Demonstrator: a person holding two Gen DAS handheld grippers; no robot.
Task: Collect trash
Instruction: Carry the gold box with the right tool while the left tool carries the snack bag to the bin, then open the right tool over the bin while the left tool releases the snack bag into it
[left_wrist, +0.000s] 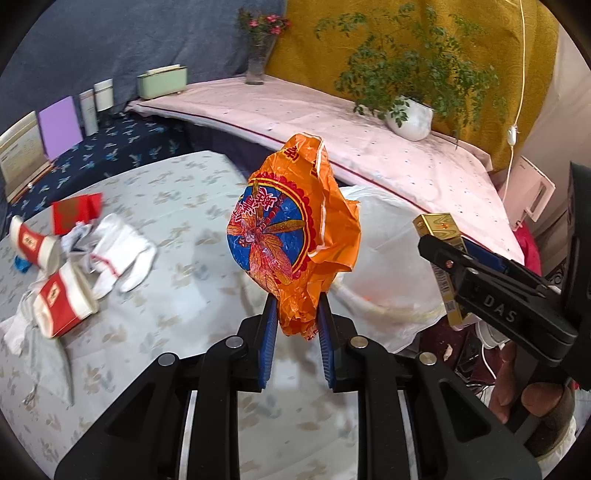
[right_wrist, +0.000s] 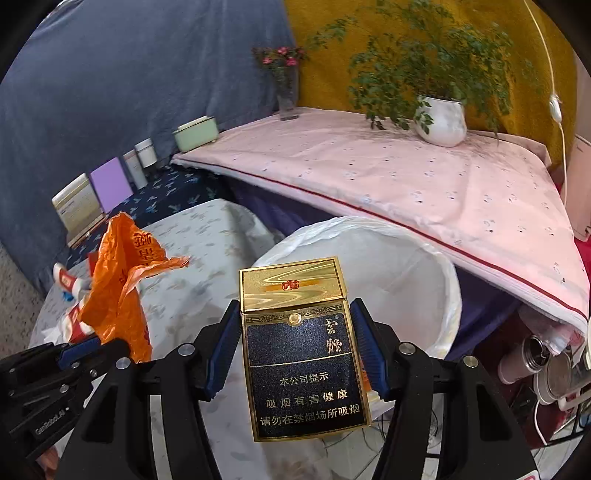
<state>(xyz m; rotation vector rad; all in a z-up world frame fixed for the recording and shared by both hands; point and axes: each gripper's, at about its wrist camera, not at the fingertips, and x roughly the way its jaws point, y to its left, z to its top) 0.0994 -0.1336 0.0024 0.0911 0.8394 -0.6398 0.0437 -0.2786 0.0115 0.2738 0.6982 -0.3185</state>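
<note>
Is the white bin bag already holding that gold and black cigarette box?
No. The cigarette box is clamped in the right gripper above the open, white-lined bin, not inside it.

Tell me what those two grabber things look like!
Both are black plastic. The left gripper has blue ridged pads and round silver bolts. The right gripper matches it; seen from the side, one finger has "DAS" in pale letters. No sleeves show.

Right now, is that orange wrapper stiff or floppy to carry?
Probably floppy: the orange wrapper is crumpled and folds over above the left gripper. Likely very light, being thin film. It may flutter or slip, since only its bottom edge is pinched.
</note>
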